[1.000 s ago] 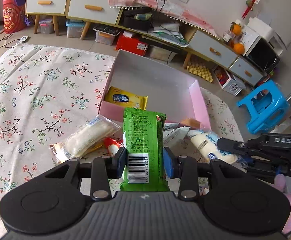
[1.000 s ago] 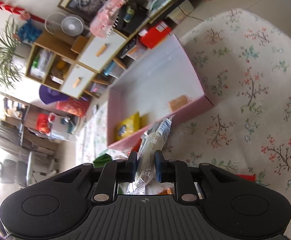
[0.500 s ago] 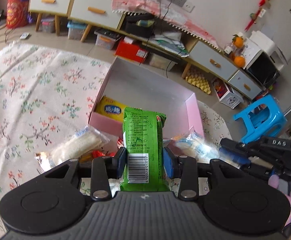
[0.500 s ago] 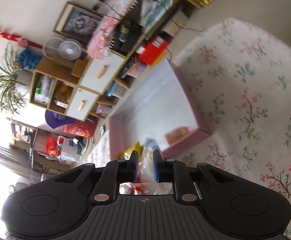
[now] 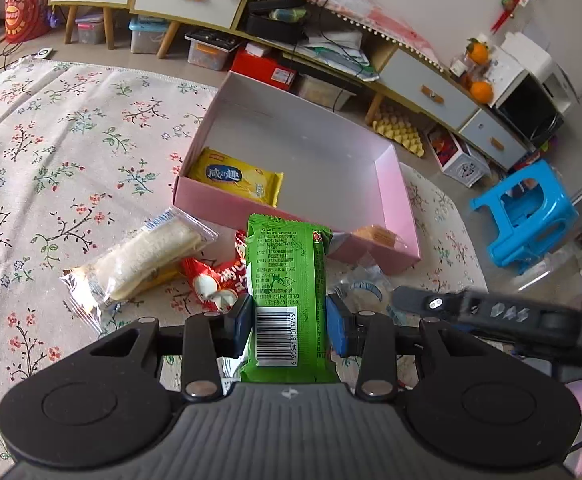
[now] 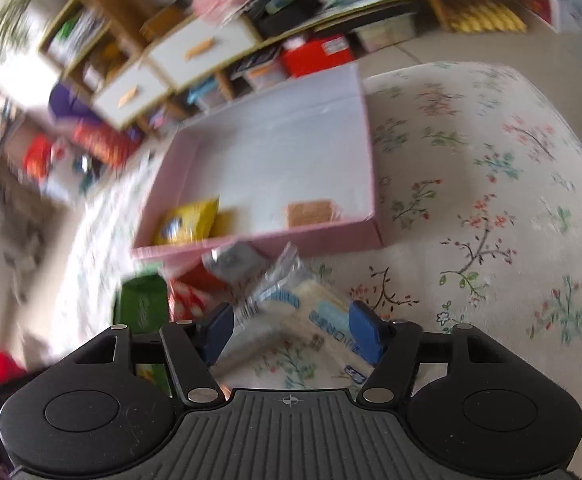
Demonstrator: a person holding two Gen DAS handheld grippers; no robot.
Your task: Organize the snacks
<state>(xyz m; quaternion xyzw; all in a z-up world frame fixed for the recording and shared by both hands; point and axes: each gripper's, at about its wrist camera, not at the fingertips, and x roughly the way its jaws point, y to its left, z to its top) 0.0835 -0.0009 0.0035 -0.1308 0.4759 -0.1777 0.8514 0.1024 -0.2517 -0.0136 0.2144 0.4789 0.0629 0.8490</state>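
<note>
Two grippers work over the floral cloth (image 5: 51, 152): the left gripper (image 5: 289, 322) is clamped on one green packet (image 5: 287, 276), barcode end nearest its camera, pointing toward twelve o'clock at the pink box (image 5: 401, 200). The right gripper (image 6: 291, 330) has just been opening, its pads apart around a clear-wrapped white snack (image 6: 303, 308). The box holds two snacks, a yellow packet (image 5: 237, 176) at its nine o'clock and a brown biscuit (image 5: 379, 236) at four o'clock.

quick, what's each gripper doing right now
left gripper: shut on the green snack packet
right gripper: jaws just opened, clear-wrapped cake packet lies between them, unpressed
</note>
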